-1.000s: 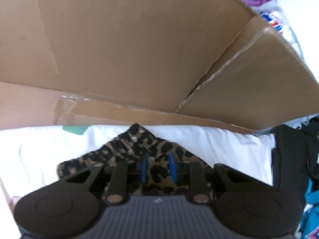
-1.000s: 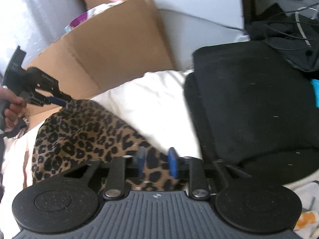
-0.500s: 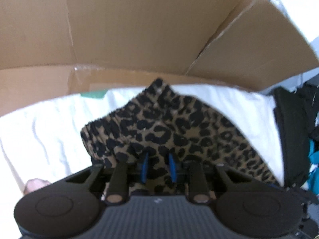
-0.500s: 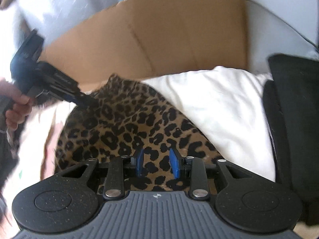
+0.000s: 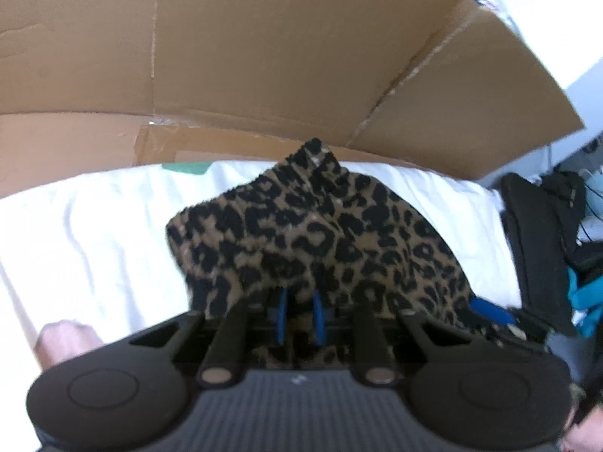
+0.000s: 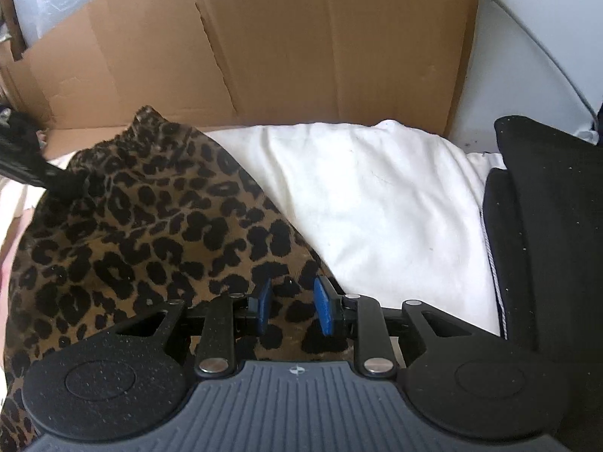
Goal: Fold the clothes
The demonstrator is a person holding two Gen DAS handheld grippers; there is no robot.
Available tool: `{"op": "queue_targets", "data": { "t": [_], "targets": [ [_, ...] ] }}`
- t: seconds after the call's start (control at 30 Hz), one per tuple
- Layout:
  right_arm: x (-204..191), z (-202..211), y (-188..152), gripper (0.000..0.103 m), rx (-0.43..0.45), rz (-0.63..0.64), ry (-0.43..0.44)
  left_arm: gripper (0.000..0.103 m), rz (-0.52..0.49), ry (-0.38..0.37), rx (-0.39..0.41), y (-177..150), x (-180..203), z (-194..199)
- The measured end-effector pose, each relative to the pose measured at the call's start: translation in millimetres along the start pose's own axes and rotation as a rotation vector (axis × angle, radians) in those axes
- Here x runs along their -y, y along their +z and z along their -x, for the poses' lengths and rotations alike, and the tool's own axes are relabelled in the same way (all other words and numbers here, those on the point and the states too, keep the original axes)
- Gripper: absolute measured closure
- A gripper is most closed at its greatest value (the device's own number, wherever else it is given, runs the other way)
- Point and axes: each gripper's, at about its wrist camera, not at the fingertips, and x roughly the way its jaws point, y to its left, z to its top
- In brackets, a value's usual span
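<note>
The left gripper [image 5: 298, 314] has its blue pads [image 5: 280, 312] closing, with a fold of the leopard-print garment [image 5: 320, 233] caught between them and cloth draping over the finger links. The right gripper [image 6: 292, 307] pinches another edge of the same garment, its blue pads [image 6: 324, 309] standing a little apart with printed fabric filling the gap. In the right wrist view the left gripper's dark fingers [image 6: 56, 180] reach in from the left edge and meet the garment near its far corner. The garment hangs and spreads between the two grippers over a white sheet [image 6: 377, 203], its long axis running roughly from the near right gripper toward a pointed corner that rises at the far side, just in front of a brown cardboard box wall [image 6: 301, 45]. The fabric is tan with dense black rosette spots, soft and rumpled, and its far edge is gathered. A black padded item [image 6: 546, 226] lies beside the sheet on the right. A fingertip [image 5: 68, 339] shows at the lower left.
</note>
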Motion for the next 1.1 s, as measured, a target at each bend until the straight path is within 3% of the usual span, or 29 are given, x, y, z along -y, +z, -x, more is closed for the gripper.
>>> {"op": "queue_targets", "data": {
  "t": [0.2,0.3,0.53,0.63,0.9,1.1],
  "targets": [
    [-5.6,21.9,6.4,0.072,0.029,-0.05,0.044,0.088,-0.058,-0.005,-0.016,-18.4,3.9,12.5],
    [-15.4,30.3,6.9,0.071,0.033,-0.036,0.08,0.088,-0.016,-0.005,0.0,-21.0,1.0,8.2],
    [-29.3,40.3,-13.7,0.072,-0.03,0.009,0.132,0.088,0.048,0.004,-0.035,-34.5,-8.8,-28.7],
    [-26.8,42.5,-30.3,0.071,-0.082,-0.001,0.128,0.088,0.052,0.012,-0.031,-36.4,-6.2,-25.9],
    [-33.1,63.9,-63.6,0.071,-0.162,0.068,0.054,0.081,-0.006,-0.001,0.03,-49.2,3.4,27.9],
    [-52.4,97.0,-65.4,0.071,-0.131,0.139,0.12,0.065,0.055,-0.014,0.085,-80.1,-9.7,70.4]
  ]
}}
